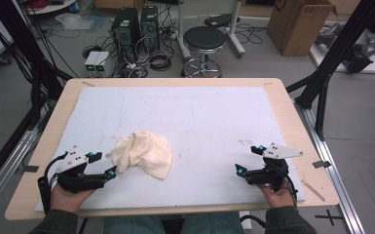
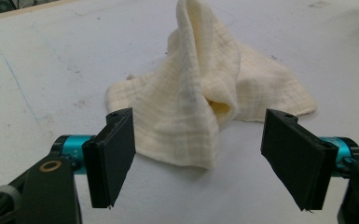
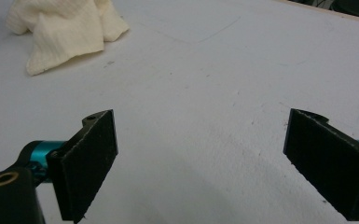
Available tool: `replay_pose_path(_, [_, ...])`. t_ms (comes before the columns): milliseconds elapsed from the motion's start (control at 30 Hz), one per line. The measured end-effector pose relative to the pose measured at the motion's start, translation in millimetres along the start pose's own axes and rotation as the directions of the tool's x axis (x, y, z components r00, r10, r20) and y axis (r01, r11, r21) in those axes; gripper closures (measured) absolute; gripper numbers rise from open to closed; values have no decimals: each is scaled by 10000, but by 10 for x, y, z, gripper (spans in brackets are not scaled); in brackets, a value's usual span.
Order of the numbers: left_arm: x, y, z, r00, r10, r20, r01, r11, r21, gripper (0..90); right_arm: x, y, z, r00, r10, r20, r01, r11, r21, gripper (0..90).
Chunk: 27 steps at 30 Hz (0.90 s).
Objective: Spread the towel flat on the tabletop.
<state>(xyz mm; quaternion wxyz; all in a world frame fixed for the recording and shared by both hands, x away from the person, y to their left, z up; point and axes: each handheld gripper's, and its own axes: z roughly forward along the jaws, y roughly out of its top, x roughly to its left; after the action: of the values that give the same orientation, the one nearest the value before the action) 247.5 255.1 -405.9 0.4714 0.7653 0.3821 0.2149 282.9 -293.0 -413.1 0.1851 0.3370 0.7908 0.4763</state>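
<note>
A crumpled cream cloth (image 1: 143, 153) lies on the white sheet (image 1: 190, 117), left of the middle and near the front. My left gripper (image 1: 103, 164) rests at the front left, open, its jaws pointing at the cloth's left edge with nothing between them. In the left gripper view the cloth (image 2: 205, 93) bunches up into a peak just beyond the wide-apart pads (image 2: 114, 154). My right gripper (image 1: 250, 159) sits at the front right, open and empty, well away from the cloth (image 3: 65, 28), which lies far off at the upper left of the right gripper view.
The sheet covers a wooden table (image 1: 292, 122). Behind the table stand a black stool (image 1: 203, 46), computer towers (image 1: 134, 27) with cables on the floor, and a cardboard box (image 1: 299, 22). Black frame legs (image 1: 331, 63) stand at the right.
</note>
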Motion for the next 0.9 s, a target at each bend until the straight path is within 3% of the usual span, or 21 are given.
replay_pose_path(300, [-23, 38, 7, 9999, -114, 78, 115, 9998, -136, 264, 8, 7, 13, 10000, -86, -39, 86, 10000, -5, 89])
replay_pose_path(533, [-73, 159, 87, 9994, -106, 327, 114, 9997, -229, 264, -4, 8, -6, 10000, -6, 38, 6, 9999, -140, 89])
replay_pose_path(800, [-54, 360, 274, 9990, -211, 386, 215, 9997, -82, 290, -1, 34, -11, 10000, -28, 54, 30, 9994, -351, 90])
replay_pose_path(900, [-57, 417, 373, 9995, -249, 213, 249, 9997, 18, 301, 5, 39, -12, 10000, -27, 42, 29, 9994, -332, 89])
